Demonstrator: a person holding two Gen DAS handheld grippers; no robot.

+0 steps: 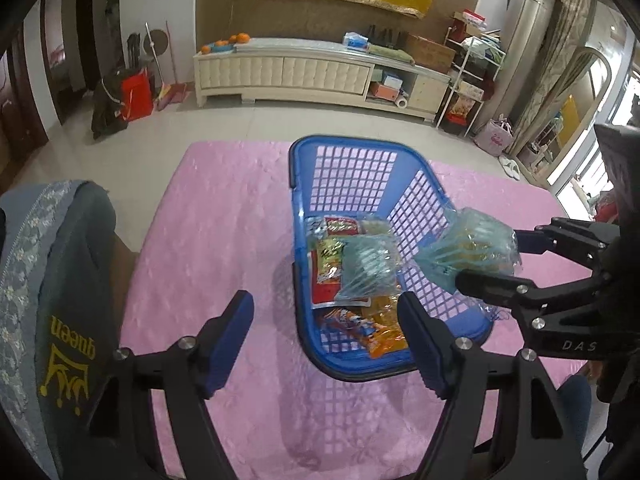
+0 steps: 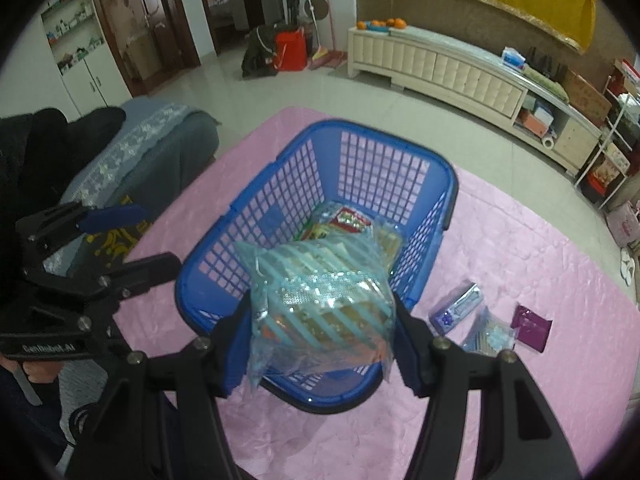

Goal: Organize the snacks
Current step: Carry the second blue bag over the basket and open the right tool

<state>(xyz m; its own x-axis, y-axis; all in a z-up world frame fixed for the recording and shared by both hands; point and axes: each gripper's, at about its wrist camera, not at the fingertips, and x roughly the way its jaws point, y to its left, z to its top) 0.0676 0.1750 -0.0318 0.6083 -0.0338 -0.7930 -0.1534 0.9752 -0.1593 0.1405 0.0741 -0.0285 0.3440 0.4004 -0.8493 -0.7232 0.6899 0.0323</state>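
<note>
At far left, a grey pillow with a floral lace strip [image 1: 52, 280] lies at the edge of the pink quilted counter cover [image 1: 224, 216]. The left gripper [image 1: 328, 344] hovers with fingers released, nothing between them. The blue plastic lattice basket [image 2: 280, 208] already contains several snack packets [image 1: 344, 264]. The right gripper [image 2: 320, 344], fingers clamped on a clear teal-striped snack bag [image 2: 320, 304], holds it over the basket. At right, three small packets [image 2: 488, 320] lie on the cover.
</note>
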